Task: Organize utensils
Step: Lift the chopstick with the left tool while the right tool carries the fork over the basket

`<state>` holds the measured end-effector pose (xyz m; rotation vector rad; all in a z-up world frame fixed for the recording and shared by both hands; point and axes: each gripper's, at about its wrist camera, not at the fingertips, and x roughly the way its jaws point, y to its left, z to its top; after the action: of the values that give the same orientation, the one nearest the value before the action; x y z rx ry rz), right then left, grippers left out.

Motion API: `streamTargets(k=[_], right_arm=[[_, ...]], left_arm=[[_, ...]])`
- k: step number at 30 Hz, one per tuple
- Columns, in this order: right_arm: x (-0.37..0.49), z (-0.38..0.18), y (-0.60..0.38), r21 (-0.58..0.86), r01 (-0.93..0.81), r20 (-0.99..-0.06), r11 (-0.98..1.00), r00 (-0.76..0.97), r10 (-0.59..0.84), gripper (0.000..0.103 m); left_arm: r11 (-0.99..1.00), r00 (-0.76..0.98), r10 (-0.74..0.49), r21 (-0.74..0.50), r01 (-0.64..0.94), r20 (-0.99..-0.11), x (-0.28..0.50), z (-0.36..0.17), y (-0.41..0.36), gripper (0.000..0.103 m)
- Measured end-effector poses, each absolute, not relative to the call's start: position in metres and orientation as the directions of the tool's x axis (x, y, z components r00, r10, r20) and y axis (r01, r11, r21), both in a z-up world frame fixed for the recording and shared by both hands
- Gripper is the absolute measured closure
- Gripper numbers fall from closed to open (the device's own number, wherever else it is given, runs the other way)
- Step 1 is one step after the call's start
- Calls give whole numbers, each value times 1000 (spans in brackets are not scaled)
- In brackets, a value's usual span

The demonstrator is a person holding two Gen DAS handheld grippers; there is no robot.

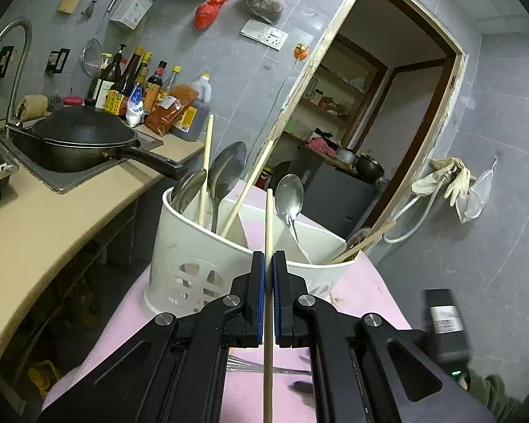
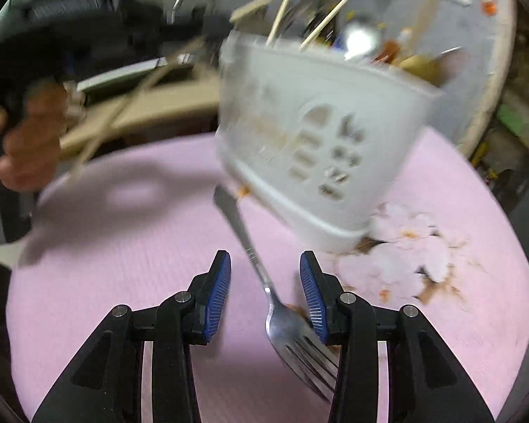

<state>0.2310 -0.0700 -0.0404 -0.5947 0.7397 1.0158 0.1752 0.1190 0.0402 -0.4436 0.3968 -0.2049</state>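
The left gripper pinches a chopstick in shut fingers, aimed at the white caddy on the pink table. The right gripper, fingers part-open and empty, straddles the fork beside the caddy. Risk: the chopstick catches the rim, or the fork slips off-centre.

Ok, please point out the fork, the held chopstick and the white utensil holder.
fork (image 2: 261, 275): right wrist view, handle.
chopstick (image 1: 268, 225): left wrist view, shaft above the gripper.
white utensil holder (image 1: 180, 243): left wrist view, front wall.
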Motion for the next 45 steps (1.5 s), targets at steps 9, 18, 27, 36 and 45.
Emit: streamTargets(k=[9,18,27,36,45], right_arm=[[260,-49,-40,44,-914,-853,402,175,492,92],[227,-33,-62,-39,-890,-777,454,313,546,98],[189,2,-110,-51,-791,-488,609,552,676,98],[193,30,-117,3,-776,-331,631,594,733,98],[204,77,-106,32,-792,-197,609,593,781,98]], left_arm=[[880,902,-278,-465,101,-330,172,37,124,101],[880,908,-273,-465,101,-319,167,38,126,101],[883,927,-246,-460,95,-281,162,49,128,101],[890,950,-199,-450,73,-239,166,70,139,101],[880,967,-159,-473,47,-199,191,94,158,101]])
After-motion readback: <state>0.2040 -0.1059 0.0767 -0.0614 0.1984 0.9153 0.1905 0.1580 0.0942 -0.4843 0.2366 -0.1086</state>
